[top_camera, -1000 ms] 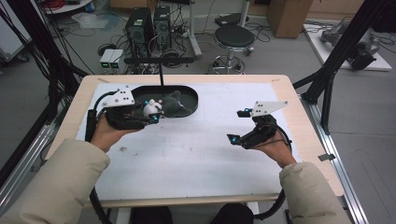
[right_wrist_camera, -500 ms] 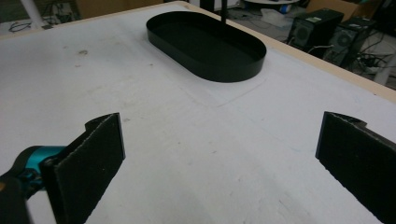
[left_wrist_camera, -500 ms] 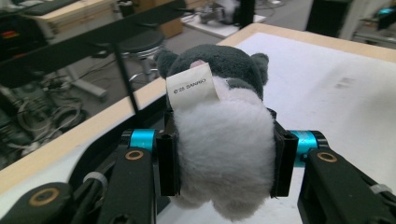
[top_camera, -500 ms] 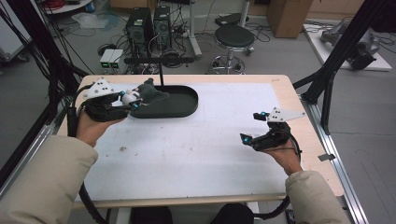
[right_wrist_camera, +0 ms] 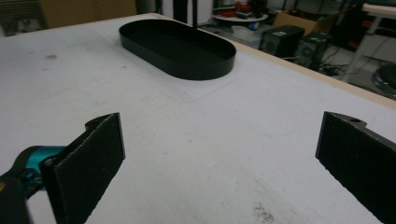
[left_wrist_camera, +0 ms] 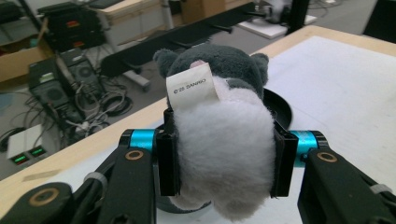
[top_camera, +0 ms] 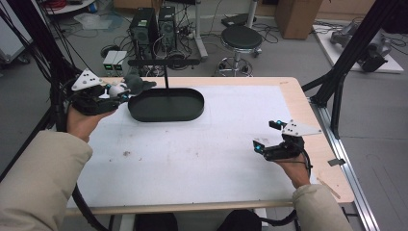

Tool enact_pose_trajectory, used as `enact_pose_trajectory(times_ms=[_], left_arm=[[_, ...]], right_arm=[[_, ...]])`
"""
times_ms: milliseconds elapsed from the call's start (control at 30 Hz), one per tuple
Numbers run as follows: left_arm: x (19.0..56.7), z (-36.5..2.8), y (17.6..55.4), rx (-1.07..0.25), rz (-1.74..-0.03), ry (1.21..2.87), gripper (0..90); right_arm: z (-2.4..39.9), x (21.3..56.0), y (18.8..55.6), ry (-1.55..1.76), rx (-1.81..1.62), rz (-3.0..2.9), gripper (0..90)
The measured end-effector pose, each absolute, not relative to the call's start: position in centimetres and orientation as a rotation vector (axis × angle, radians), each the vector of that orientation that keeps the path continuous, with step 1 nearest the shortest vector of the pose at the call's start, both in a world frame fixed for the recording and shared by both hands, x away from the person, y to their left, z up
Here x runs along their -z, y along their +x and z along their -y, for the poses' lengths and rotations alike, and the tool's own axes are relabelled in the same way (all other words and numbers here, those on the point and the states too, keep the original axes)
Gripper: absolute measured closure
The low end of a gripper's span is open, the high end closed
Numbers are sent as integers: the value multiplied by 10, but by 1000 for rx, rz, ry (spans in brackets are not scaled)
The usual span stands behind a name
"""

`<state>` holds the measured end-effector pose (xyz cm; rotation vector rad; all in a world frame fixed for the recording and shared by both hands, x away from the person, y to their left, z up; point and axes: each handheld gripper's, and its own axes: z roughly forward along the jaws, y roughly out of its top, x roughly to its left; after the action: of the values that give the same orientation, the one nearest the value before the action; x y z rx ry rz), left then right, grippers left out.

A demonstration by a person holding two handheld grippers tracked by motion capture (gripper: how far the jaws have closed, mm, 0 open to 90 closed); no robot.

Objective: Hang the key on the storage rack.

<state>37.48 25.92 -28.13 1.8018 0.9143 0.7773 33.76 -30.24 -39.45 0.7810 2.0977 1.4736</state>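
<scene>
A grey and white plush toy with a white printed tag is squeezed between the pads of my left gripper. In the high view that left gripper holds the plush toy in the air at the table's far left, just left of the black oval tray. My right gripper hovers low over the right side of the table, open and empty. In the right gripper view its fingers stand wide apart, facing the tray.
A thin black post with a crossbar rises from the tray. The white tabletop has wooden edges. Beyond the far edge lie computer towers, cables and a stool on the floor.
My left gripper has carried the plush toy leftward and up, from over the tray to beyond its left end. The right gripper has moved right and down toward the table's right side.
</scene>
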Motion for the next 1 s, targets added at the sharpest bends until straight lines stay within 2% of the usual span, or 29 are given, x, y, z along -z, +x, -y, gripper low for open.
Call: enact_pose_trajectory(times_ms=[467,1000], left_arm=[[271,-278,391,-818,-1027,1738,569],[264,-271,407,-842,-1058,1748,569]], right_arm=[[316,417,326,862,-1563,-1920,5],[316,434,318,846,-1608,-1843,4]])
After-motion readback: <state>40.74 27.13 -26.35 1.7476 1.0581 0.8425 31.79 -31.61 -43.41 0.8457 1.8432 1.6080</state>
